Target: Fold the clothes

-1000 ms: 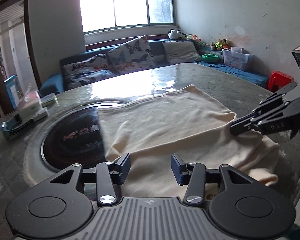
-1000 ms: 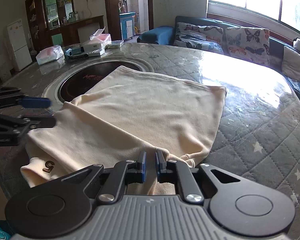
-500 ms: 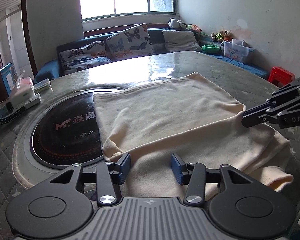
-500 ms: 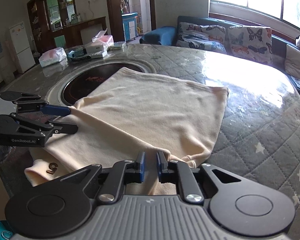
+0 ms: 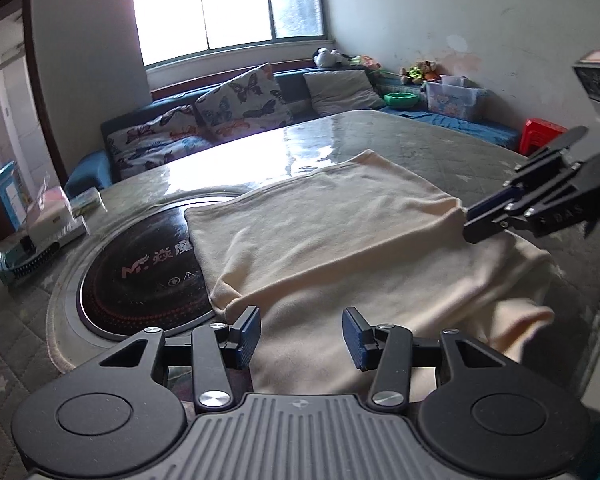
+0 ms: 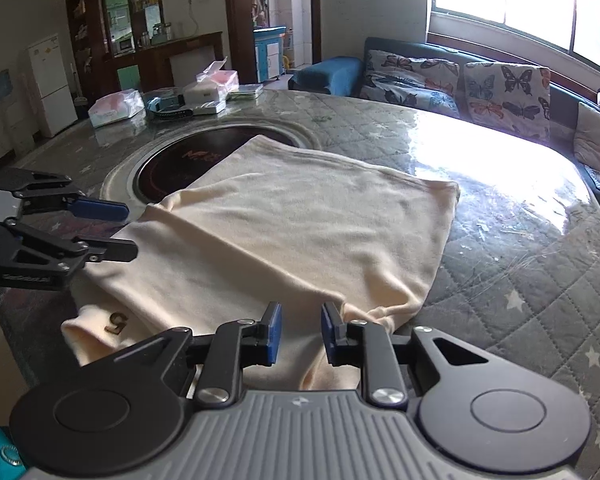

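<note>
A cream garment (image 5: 340, 248) lies folded over on the quilted table, also in the right wrist view (image 6: 284, 240), with a dark "5" mark (image 6: 116, 322) near its front left corner. My left gripper (image 5: 302, 336) is open above the garment's near edge, holding nothing; it shows in the right wrist view (image 6: 112, 230) at the left. My right gripper (image 6: 298, 334) is open over the garment's near right corner, with the cloth lying below its fingers; in the left wrist view (image 5: 474, 222) it sits at the fold's right end.
A round black cooktop (image 5: 140, 272) set in the table lies partly under the garment. Tissue boxes and small items (image 6: 160, 104) stand at the table's far left. A sofa with butterfly cushions (image 6: 460, 80) runs behind the table.
My right gripper has opened and let go of the garment corner it was shut on. Both grippers have shifted slightly near the garment's front edge.
</note>
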Motion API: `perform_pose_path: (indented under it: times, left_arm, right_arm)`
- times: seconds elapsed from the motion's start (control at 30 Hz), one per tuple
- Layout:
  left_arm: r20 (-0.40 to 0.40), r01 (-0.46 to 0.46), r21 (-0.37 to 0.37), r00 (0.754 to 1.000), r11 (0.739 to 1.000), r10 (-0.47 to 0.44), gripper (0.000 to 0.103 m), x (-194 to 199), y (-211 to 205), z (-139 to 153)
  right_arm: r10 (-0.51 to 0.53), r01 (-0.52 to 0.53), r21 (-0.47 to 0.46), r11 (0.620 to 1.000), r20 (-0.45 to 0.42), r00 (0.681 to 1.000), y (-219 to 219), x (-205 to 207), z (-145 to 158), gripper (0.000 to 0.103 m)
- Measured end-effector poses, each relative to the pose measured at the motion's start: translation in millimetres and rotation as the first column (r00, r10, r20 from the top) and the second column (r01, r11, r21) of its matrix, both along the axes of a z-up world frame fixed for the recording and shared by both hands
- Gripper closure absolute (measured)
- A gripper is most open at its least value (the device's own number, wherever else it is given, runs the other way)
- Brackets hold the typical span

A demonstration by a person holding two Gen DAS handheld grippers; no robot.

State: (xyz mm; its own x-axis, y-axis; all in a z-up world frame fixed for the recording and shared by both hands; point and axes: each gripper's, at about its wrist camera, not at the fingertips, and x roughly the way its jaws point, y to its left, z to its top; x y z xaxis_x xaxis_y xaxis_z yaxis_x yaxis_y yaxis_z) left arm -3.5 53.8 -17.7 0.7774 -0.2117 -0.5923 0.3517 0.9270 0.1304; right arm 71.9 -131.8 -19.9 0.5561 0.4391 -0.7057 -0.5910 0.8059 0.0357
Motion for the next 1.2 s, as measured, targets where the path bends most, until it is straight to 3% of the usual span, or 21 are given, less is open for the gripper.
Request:
perform_pose_path:
  times: [0.3,0.67,0.9,1.2]
  left_arm:
    - [0.036,0.104,0.154,0.993,0.982,-0.111,0.050,-47.4,0.4,-5.2]
    - [0.076,0.236,0.269,0.961,0.934,-0.265,0.050,-57.2,-35.0,-28.0]
    - [0.092,0.252,0.257,0.955,0.933,-0.284,0.056,-52.8,-41.4,-29.5]
    - [0.102,0.257,0.225,0.953,0.940,-0.285,0.081,-51.5,-42.4,-25.6]
  right_arm:
    - [0.031,-0.031,-0.029,0.999,0.015,0.999,0.2,-15.6,0.1,0.081]
    - [0.023,-0.022,-0.051,0.998,0.027,0.999,-3.6,-21.0,1.7,0.081]
    - [0.021,-0.019,-0.048,0.999,0.035,0.999,-7.8,-24.1,6.2,0.081]
    - [0.048,-0.046,-0.043,0.998,0.045,0.998,-7.9,-30.2,11.5,0.079]
